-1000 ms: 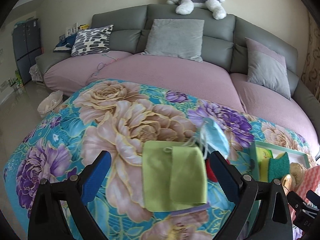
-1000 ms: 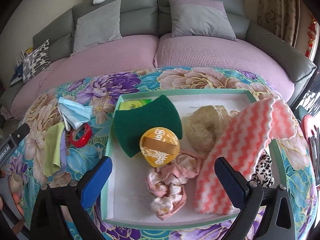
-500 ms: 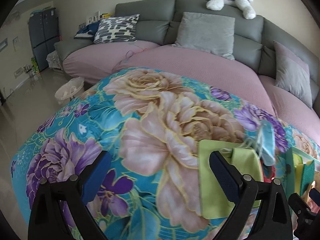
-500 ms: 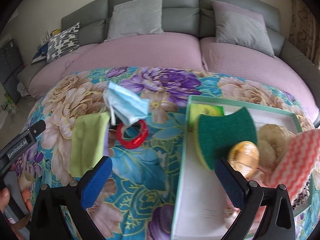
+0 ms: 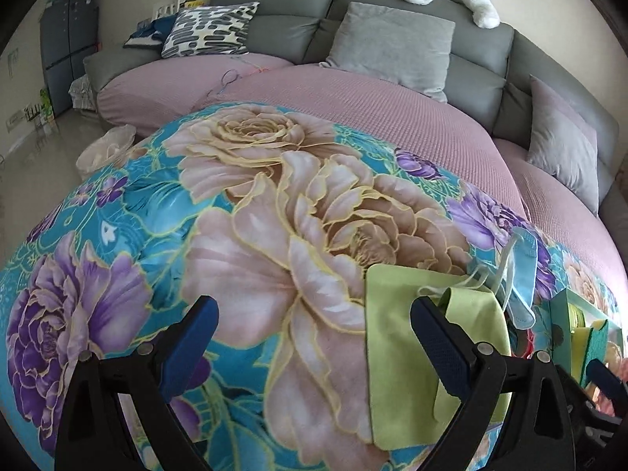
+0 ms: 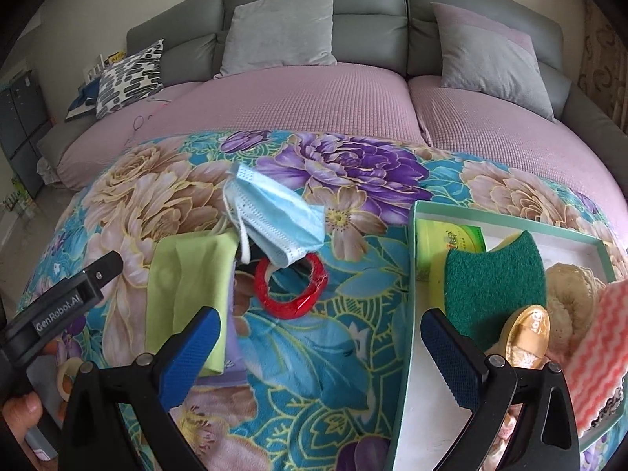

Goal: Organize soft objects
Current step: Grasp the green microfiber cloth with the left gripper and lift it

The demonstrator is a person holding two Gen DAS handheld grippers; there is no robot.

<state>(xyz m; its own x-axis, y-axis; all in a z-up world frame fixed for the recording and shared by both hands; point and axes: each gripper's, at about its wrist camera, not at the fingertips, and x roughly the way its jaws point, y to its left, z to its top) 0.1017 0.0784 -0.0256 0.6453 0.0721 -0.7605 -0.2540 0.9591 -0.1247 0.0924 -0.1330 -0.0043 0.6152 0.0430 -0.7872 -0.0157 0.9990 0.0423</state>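
Blue-padded right gripper (image 6: 318, 347) and left gripper (image 5: 312, 337): both spread, empty. Beyond, red tape ring (image 6: 291, 288) under face mask (image 6: 274, 219), beside green cloth (image 6: 186, 286), outside tray (image 6: 408, 306). Risk: mask loops snagging ring on lift.

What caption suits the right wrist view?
Open right claw above floral blanket, between blue mask and sponge-filled tray.

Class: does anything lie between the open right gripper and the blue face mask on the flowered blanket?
Yes. The red plastic ring lies between the right gripper and the crumpled blue face mask, whose lower edge drapes over the ring's far side.
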